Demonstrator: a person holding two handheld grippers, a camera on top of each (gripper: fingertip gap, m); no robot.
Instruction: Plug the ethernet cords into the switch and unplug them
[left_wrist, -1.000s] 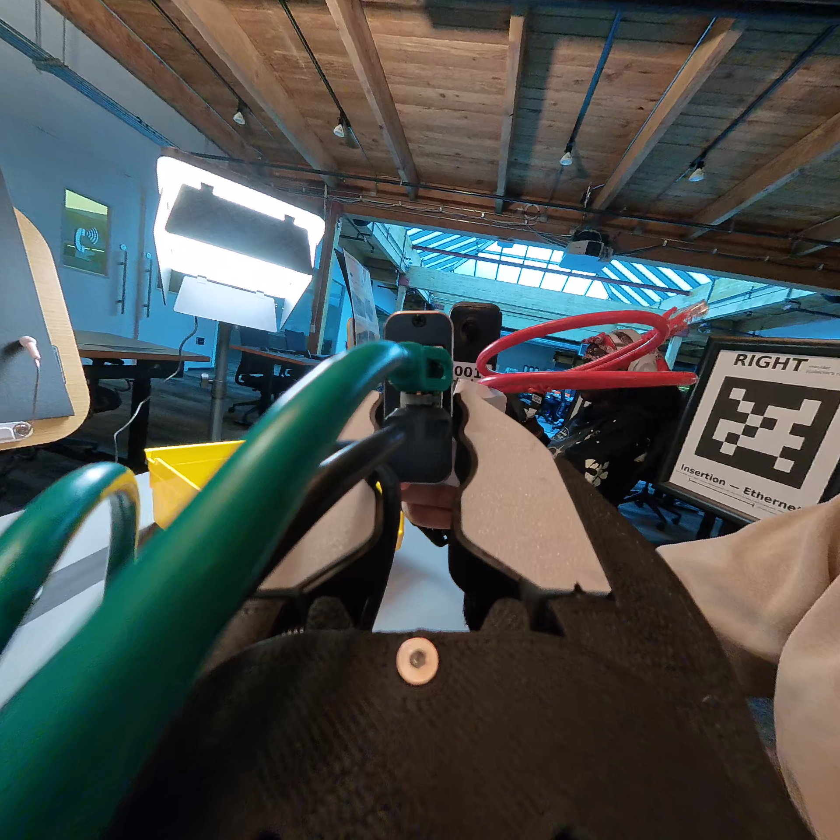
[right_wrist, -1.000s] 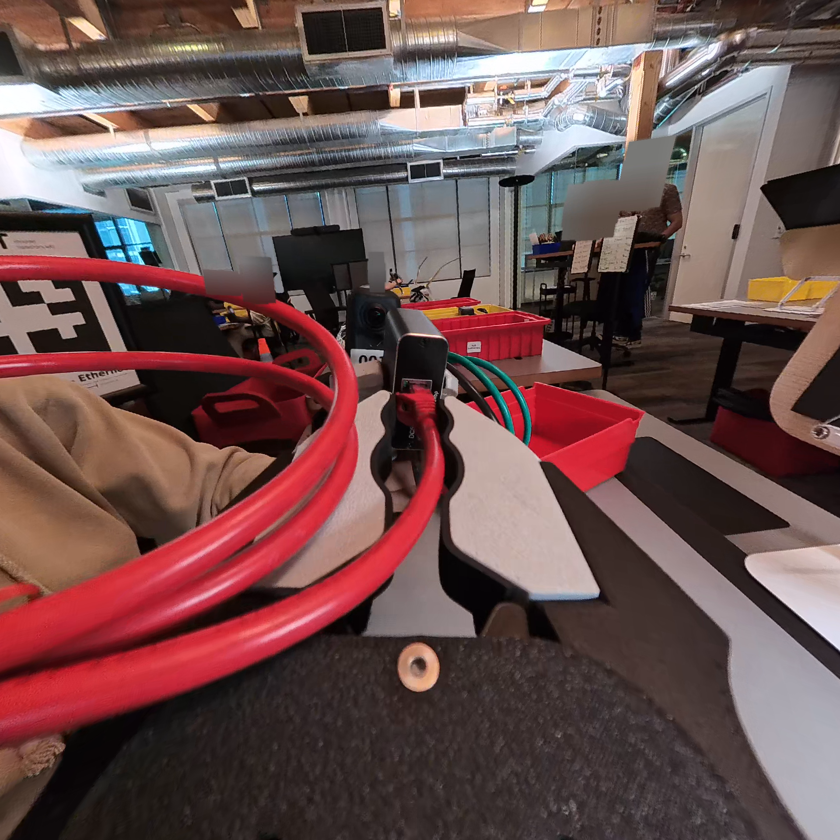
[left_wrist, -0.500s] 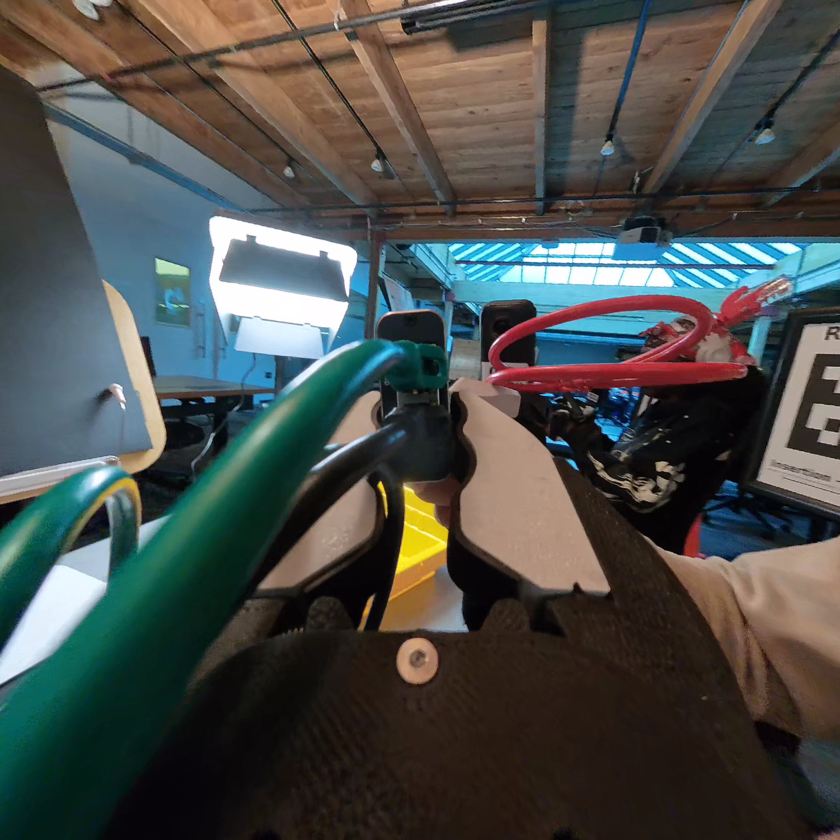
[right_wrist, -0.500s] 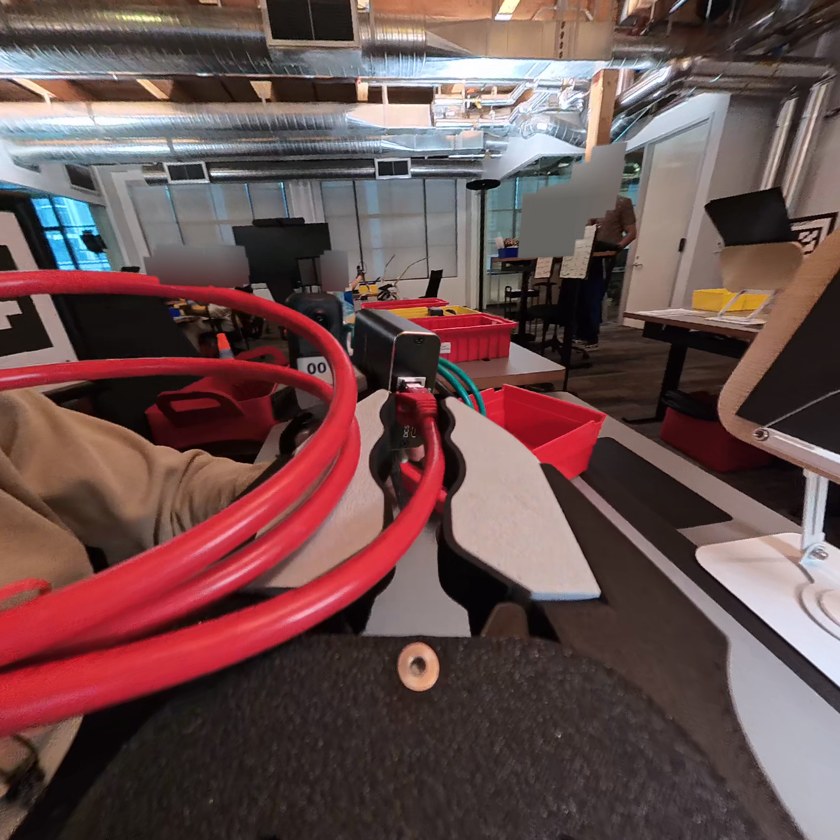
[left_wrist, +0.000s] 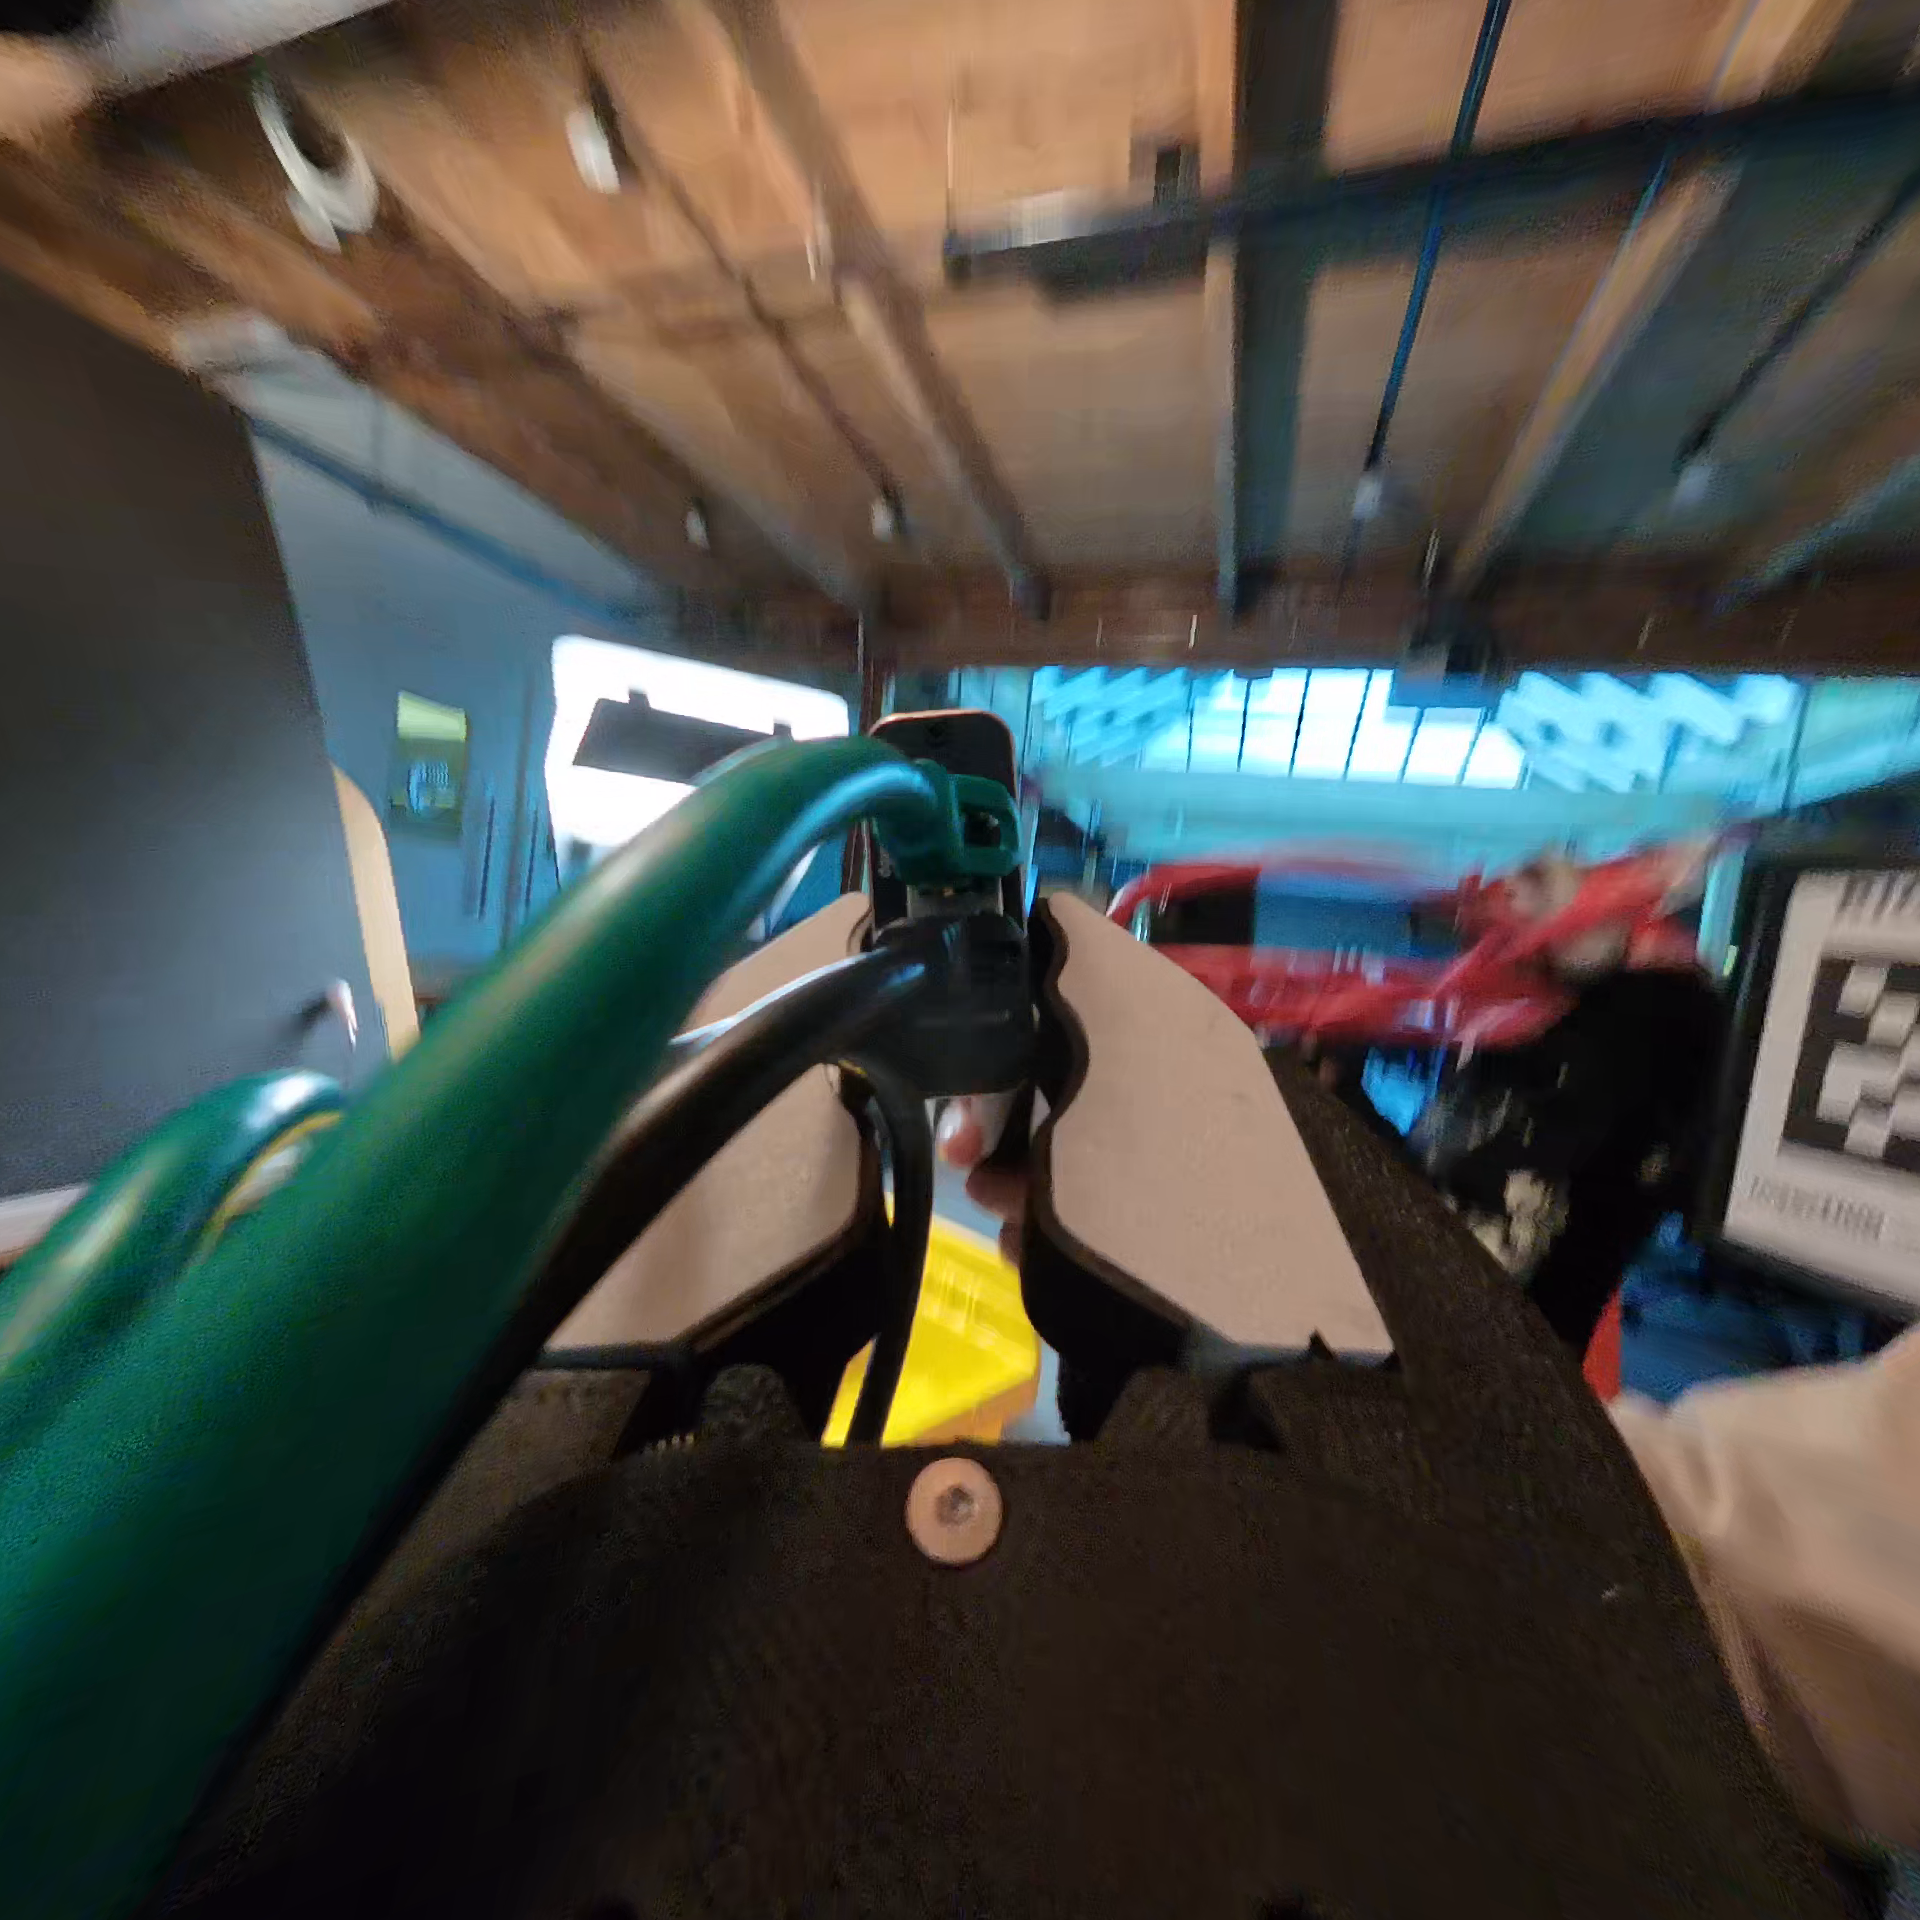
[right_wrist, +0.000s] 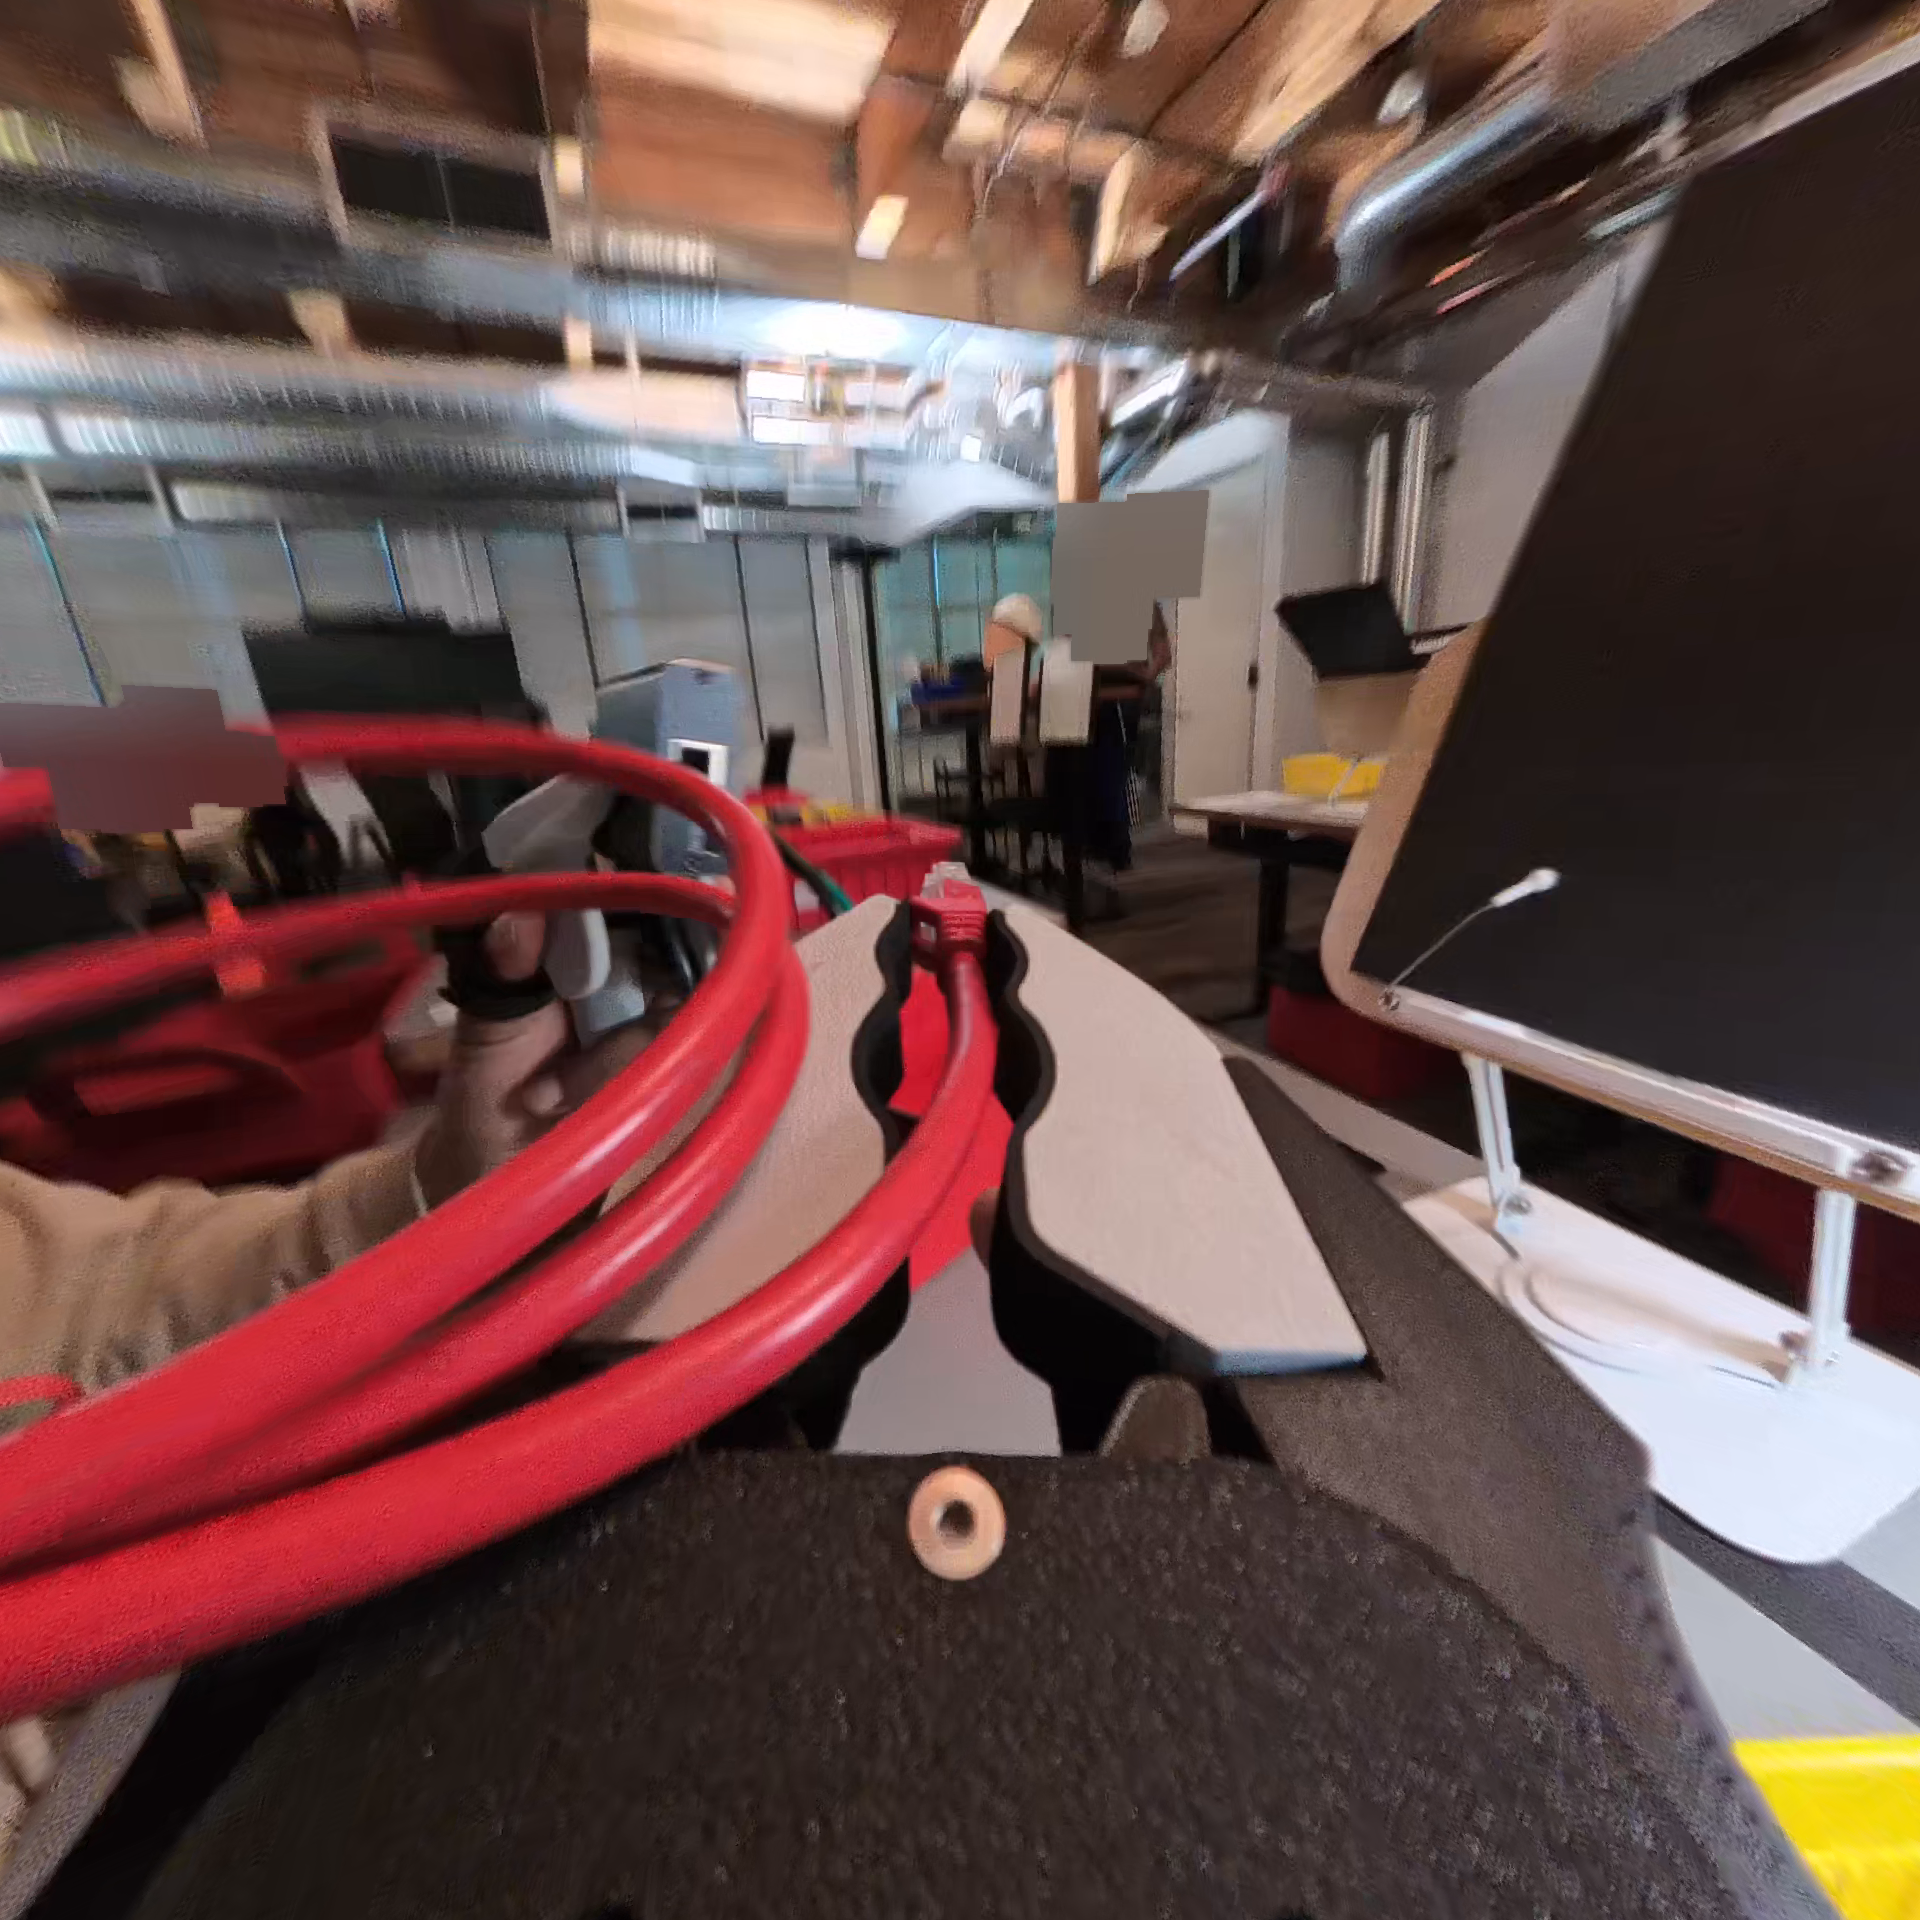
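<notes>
The switch (left_wrist: 951, 904), a small dark box, stands upright between the fingertips of the left gripper (left_wrist: 951, 997), its long axis running up and away from the camera; only its narrow near face shows, and the ports are mostly covered by plugs. A green ethernet cord (left_wrist: 416, 1143) is plugged into that face through a green boot, then arcs back and to the left, filling the lower left of the view, where its far end is cut off by the frame. Below it a black cable (left_wrist: 769, 1049) leaves the box and drops between the fingers. The left gripper is pinched on the switch. The red ethernet cord (right_wrist: 520, 1195) is free of the switch: its red plug (right_wrist: 948, 920) sits clamped between the tips of the right gripper (right_wrist: 948, 935), clear tip pointing up and forward along the fingers, with the cord trailing back and looping in several coils to the left. In the right wrist view the switch appears farther left as a blurred grey box (right_wrist: 675, 748), well apart from the plug, above a gloved hand (right_wrist: 509, 1049) and tan sleeve (right_wrist: 156, 1247). Both views are motion-blurred. A black angled board (right_wrist: 1683, 675) on a white stand rises from the tabletop (right_wrist: 1756, 1662) at right, and a yellow bin (left_wrist: 966, 1340) shows between the left fingers.
</notes>
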